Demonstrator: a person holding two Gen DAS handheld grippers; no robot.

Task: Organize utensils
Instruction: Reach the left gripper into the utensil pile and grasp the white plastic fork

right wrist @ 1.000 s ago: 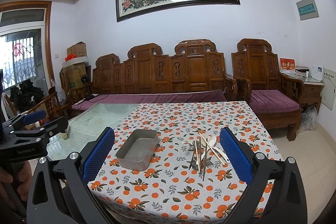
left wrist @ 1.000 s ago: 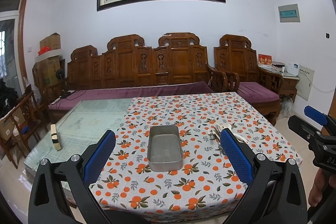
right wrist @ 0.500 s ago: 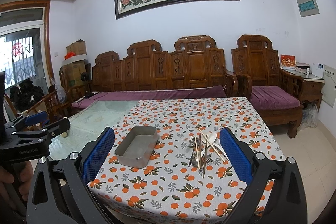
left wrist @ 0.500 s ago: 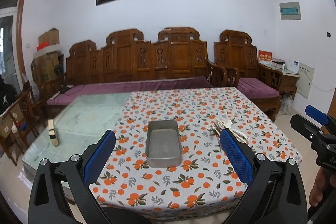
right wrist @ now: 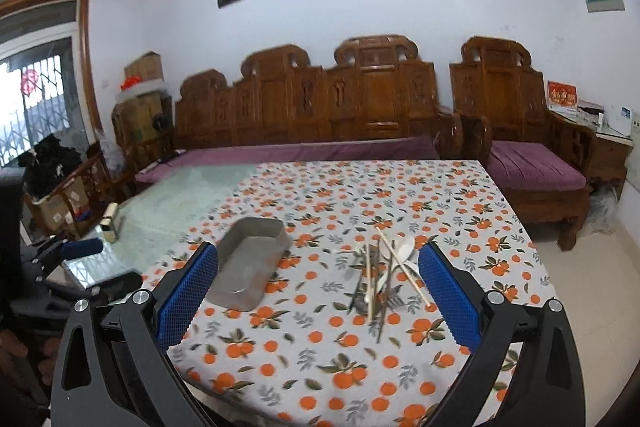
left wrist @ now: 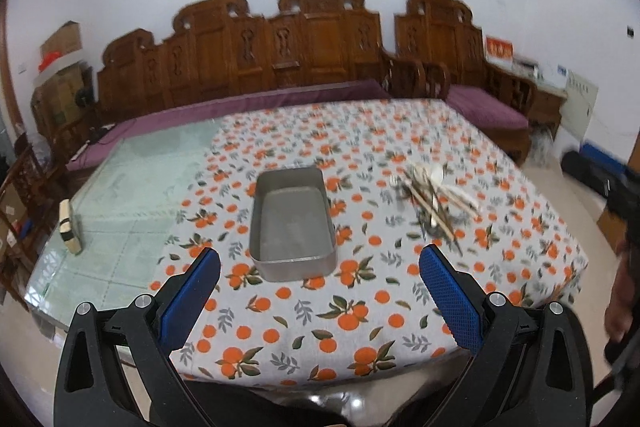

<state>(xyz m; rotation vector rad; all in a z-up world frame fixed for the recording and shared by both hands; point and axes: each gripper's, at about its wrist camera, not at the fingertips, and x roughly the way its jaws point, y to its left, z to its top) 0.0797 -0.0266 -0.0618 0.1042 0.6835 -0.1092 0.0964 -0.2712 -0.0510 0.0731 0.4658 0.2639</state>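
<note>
Left wrist view: looks forward and down over the table's near edge, centred on the metal tray (left wrist: 292,219). Right wrist view: same direction, from further right, centred on the utensil pile (right wrist: 380,267). Both views share the tray, the pile and the wooden bench (right wrist: 312,107) behind.

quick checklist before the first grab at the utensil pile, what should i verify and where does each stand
1. Right hand-held gripper open and holding nothing: ok.
2. Left hand-held gripper open and holding nothing: ok.
3. Metal tray holds nothing, ready to receive: ok.
4. Utensil pile on the tablecloth, lying ahead between the right gripper's fingers: ok.
5. One utensil separable from the rest: not ok, the chopsticks, the white spoon and the metal pieces cross over each other.
6. Exact count of utensils: cannot tell, the pile is blurred.
</note>
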